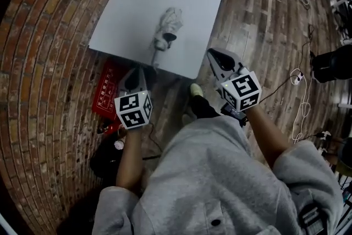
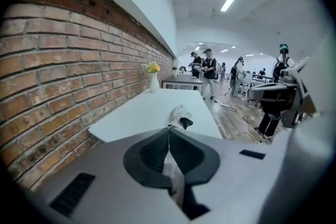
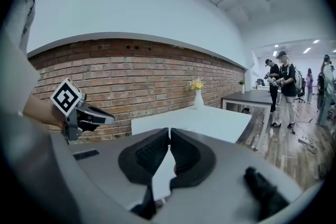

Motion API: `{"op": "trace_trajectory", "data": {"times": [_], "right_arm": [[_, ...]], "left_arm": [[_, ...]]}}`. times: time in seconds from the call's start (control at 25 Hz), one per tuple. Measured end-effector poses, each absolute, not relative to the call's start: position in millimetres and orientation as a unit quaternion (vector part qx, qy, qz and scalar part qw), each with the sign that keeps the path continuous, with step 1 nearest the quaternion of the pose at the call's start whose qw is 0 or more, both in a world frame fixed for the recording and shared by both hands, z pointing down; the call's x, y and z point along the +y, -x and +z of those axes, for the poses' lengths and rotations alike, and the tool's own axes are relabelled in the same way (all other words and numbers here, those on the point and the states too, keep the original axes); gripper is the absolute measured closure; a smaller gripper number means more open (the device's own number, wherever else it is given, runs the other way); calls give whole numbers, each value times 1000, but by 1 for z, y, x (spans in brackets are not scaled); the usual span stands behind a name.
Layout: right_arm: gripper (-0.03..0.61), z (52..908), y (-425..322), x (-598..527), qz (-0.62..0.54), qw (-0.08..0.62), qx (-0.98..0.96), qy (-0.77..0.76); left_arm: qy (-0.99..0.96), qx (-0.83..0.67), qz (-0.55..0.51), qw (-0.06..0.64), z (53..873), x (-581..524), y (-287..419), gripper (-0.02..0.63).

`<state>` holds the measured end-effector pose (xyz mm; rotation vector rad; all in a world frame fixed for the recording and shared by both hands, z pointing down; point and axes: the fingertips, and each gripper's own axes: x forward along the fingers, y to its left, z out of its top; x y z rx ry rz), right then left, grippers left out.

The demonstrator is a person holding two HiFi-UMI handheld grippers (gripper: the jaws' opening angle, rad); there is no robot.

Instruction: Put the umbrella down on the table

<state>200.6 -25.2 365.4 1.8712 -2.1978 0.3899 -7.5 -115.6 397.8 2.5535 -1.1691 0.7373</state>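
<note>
A folded pale grey umbrella (image 1: pixel 168 26) with a dark handle lies on the white table (image 1: pixel 126 19), near its middle. In the left gripper view the umbrella (image 2: pixel 179 116) rests on the table (image 2: pixel 136 113) ahead of the jaws. My left gripper (image 1: pixel 135 78) hovers off the table's near edge, shut and empty; its jaws (image 2: pixel 169 129) meet tip to tip. My right gripper (image 1: pixel 217 59) is off the near right corner, also shut with nothing between its jaws (image 3: pixel 169 131). Neither gripper touches the umbrella.
A brick wall (image 1: pixel 44 36) runs along the table's left side. A white vase with yellow flowers (image 2: pixel 153 77) stands at the far end. A red box (image 1: pixel 107 91) sits on the floor under the near edge. Cables (image 1: pixel 300 91) cross the wooden floor. People (image 2: pixel 209 71) stand further back.
</note>
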Motion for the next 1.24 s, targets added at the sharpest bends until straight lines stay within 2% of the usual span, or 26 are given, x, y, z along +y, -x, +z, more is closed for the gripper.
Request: {"op": "trace_trajectory", "data": {"times": [0.2,0.52,1.24], "right_arm": [[551,357,-168,1,124,107,-748,-643],[551,350,-140,36,120,103,-741,-652],[549,341,-125,54,105,117,-739,-655]], "left_arm": [[-876,-411,206,143,372,-65,38,597],[-885,-398,196,144,367,-14,56,597],[-888,-386,183,171,375,5,68,597]]}}
